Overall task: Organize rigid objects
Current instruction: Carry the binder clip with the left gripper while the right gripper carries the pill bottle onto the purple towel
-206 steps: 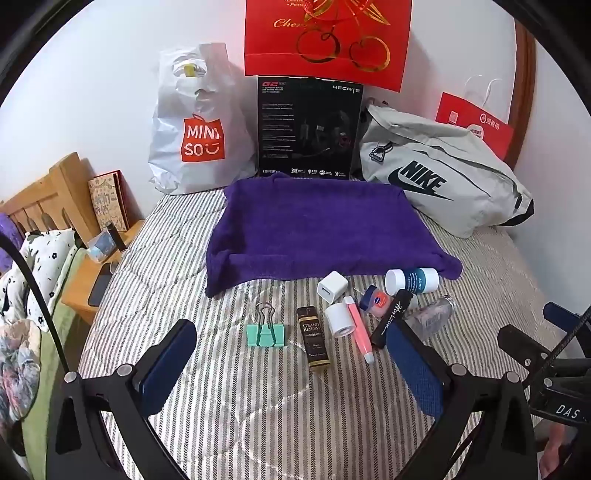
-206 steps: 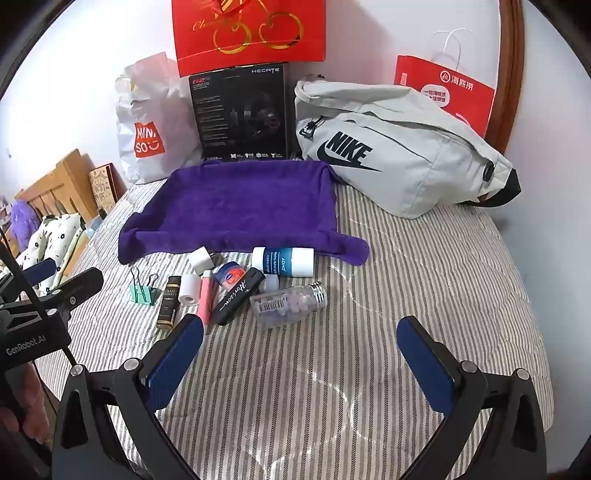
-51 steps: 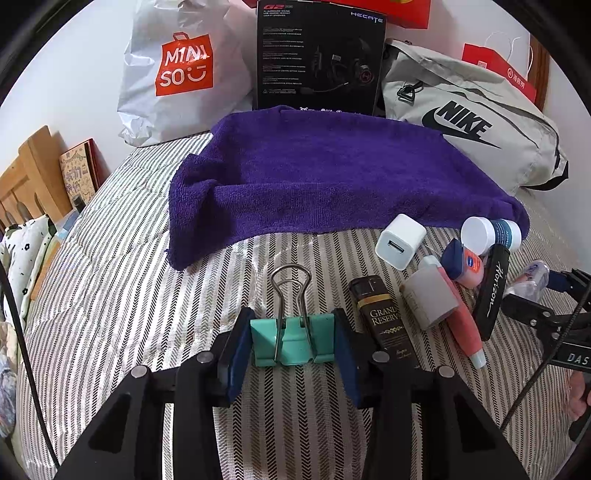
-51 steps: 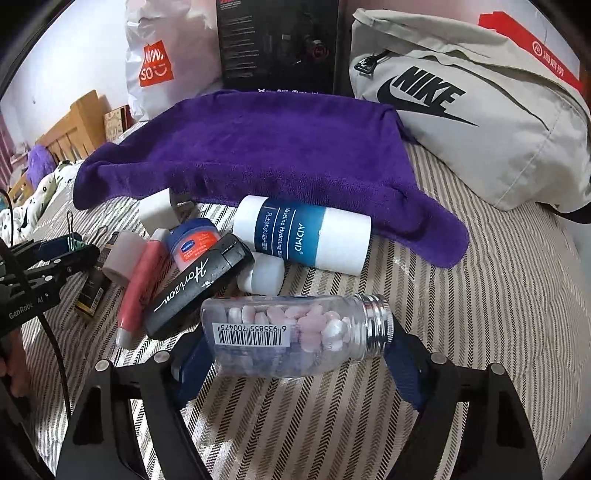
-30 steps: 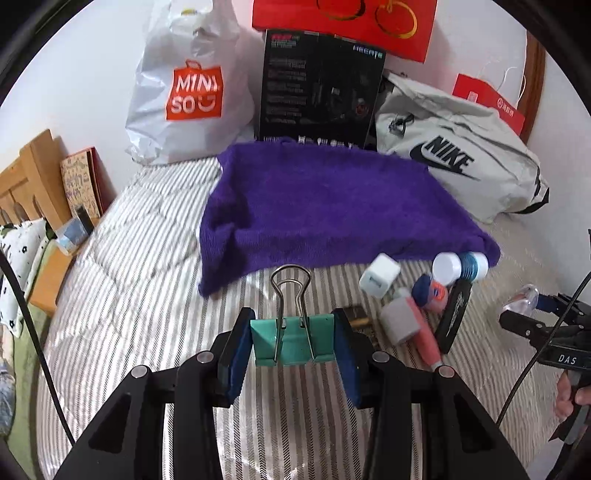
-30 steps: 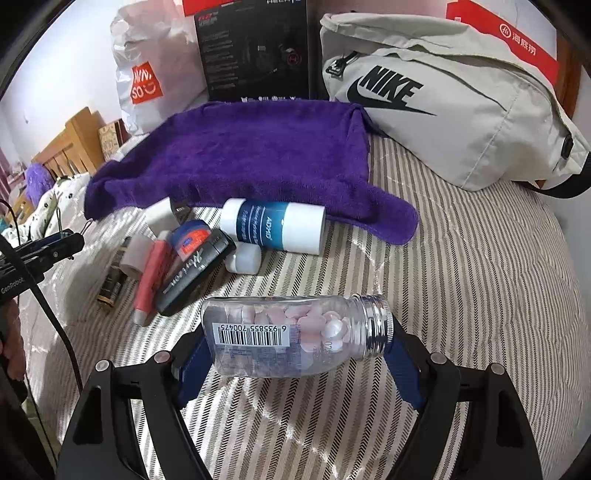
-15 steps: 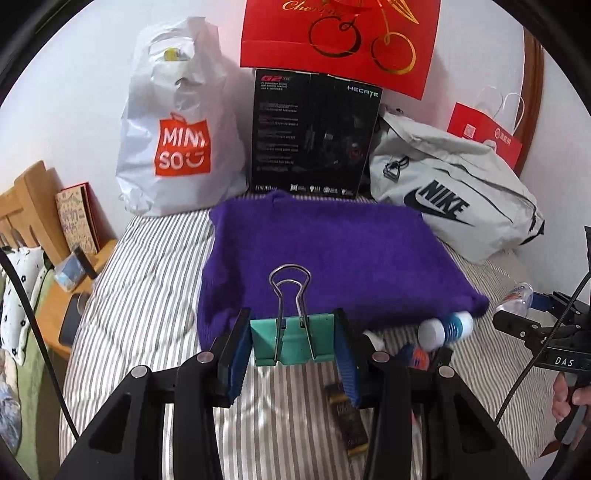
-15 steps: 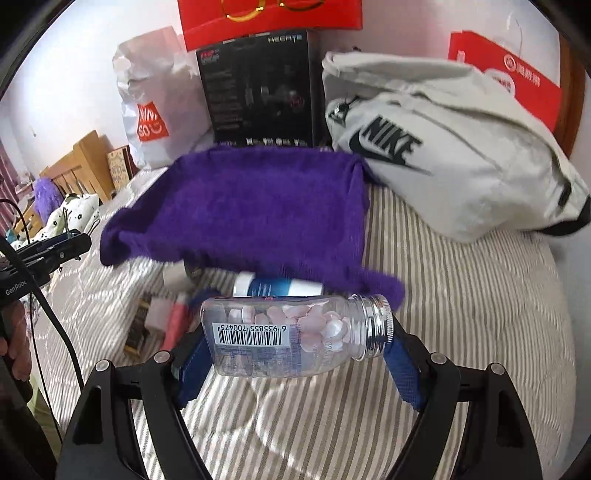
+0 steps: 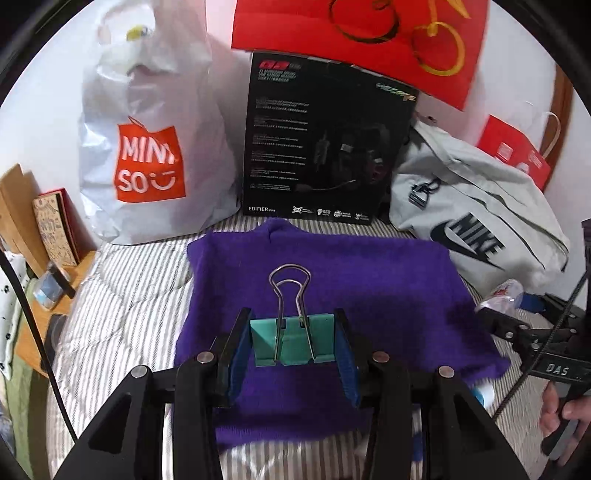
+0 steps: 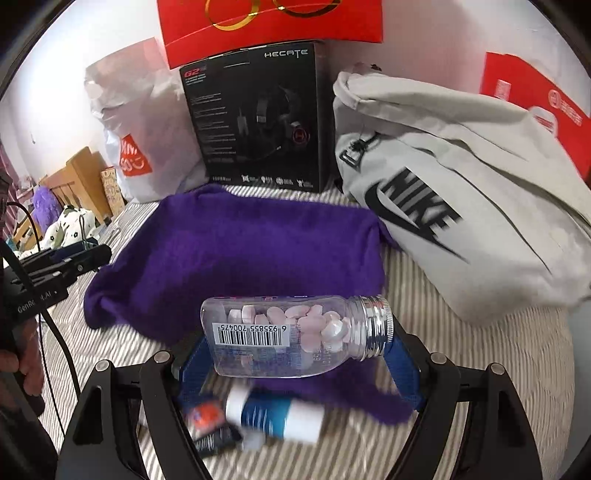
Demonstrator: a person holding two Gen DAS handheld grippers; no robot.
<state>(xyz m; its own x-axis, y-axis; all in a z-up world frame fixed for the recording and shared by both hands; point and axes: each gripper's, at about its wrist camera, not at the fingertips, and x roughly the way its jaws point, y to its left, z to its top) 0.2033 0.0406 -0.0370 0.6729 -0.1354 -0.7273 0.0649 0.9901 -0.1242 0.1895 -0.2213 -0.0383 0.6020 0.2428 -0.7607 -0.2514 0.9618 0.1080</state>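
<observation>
While both tools hang above the bed, each carries one thing. Between the blue pads of the left gripper (image 9: 293,347) sits one teal binder clip (image 9: 293,343), clamped on both sides, its two wire handles pointing away from the jaws. The right gripper (image 10: 295,349) is closed on one clear bottle (image 10: 295,336) lying crosswise, its silver cap against the right-hand pad and its base against the left; pale tablets and a barcode label show through the wall.

Just below the right jaws, on the striped bedcover (image 10: 461,350), lie one blue-and-white tube (image 10: 273,415), one small round tin (image 10: 203,411) with an orange label and one black item (image 10: 214,441), all blurred. Beyond both pairs of jaws spreads one purple towel (image 9: 332,273).

Farther off, against the wall, stand one white shopping bag (image 9: 147,147) to the left of the jaws, one black headset box (image 9: 325,147) straight ahead, and one grey sports bag (image 10: 480,203) to the right. Two red paper bags show behind these, one (image 10: 273,26) above the box and one (image 10: 535,103) at far right.
</observation>
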